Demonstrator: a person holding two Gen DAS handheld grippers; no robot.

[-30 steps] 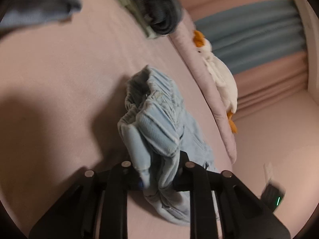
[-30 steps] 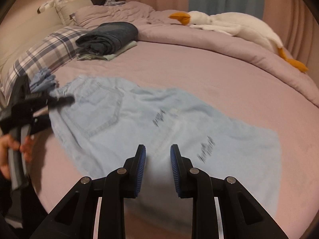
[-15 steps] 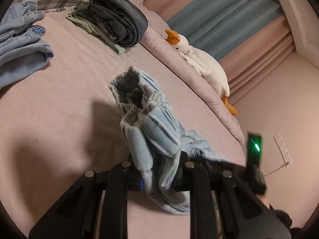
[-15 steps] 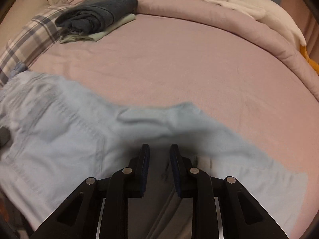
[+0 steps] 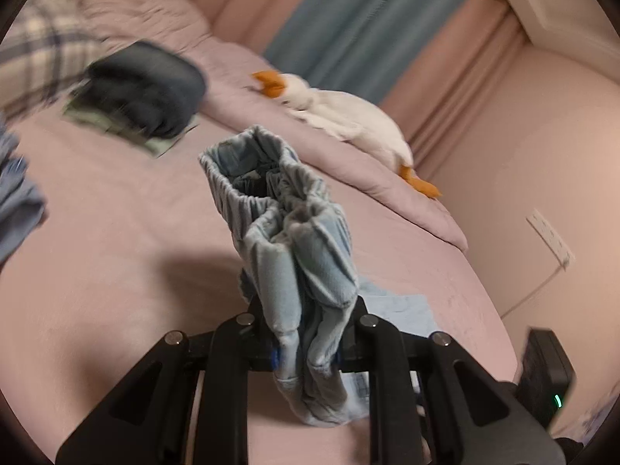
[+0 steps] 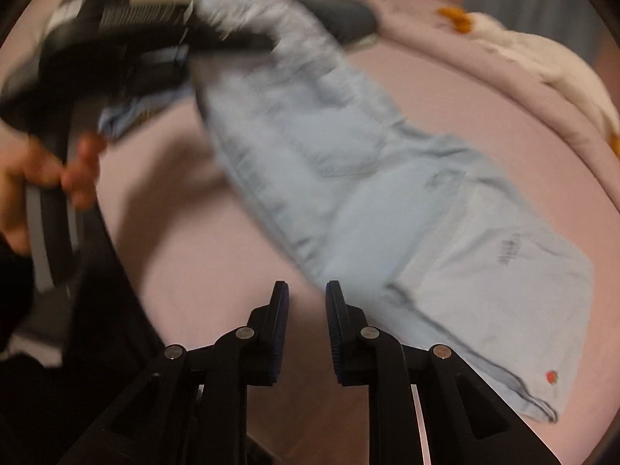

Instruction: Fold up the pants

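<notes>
**Left wrist view: waistband clamped, pants hanging to the bed**

The left gripper (image 5: 306,352) has its jaws closed on the bunched elastic waistband of the light blue pants (image 5: 286,232), which stands up in folds between the fingers. The rest of the cloth trails down onto the pink bed (image 5: 116,240) below. Farther back on the bed lies a dark folded pile of clothes (image 5: 147,85), blurred, and a white stuffed goose (image 5: 341,116) rests along the rolled duvet beside the curtains (image 5: 348,19).

From the right wrist view, the pants (image 6: 348,170) stretch from the left gripper (image 6: 217,38), lifted at the upper left, down to the legs spread flat on the bed (image 6: 186,263) at the lower right. A hand (image 6: 42,186) grips that tool's handle. The right gripper (image 6: 307,310) hangs over the bare bed just beside the pants' edge; its jaws have just been closing, a narrow gap remains, and nothing is between them.
</notes>
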